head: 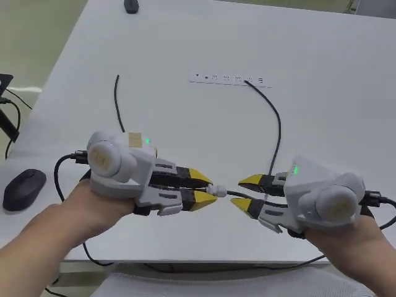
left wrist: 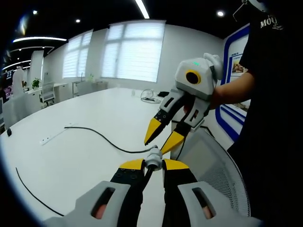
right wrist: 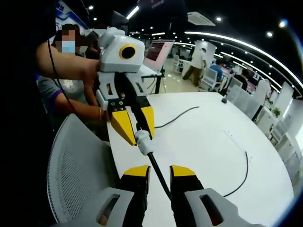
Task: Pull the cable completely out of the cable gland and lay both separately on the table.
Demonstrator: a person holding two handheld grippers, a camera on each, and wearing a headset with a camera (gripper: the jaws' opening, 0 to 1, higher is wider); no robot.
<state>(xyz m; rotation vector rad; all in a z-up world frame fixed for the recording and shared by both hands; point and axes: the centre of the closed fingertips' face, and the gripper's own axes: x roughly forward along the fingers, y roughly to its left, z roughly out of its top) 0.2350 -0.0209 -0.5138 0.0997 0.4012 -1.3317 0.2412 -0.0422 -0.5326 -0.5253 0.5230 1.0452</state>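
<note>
Left gripper (head: 208,189), cable gland (head: 218,190), white table (head: 322,55), office (right wrist: 222,47)

White table (head: 185,117), sparsely laid
Power strip (head: 227,79) at far side, black cable (head: 276,124) by it, loose black cord (head: 116,102), dark mouse (head: 23,187) near left edge

The left hand (head: 93,207) and right hand (head: 346,238) are level, with the grippers tip to tip (nearly touching). The left gripper (head: 213,188) is pinched closed and the right gripper (head: 236,191) is parted.
</note>
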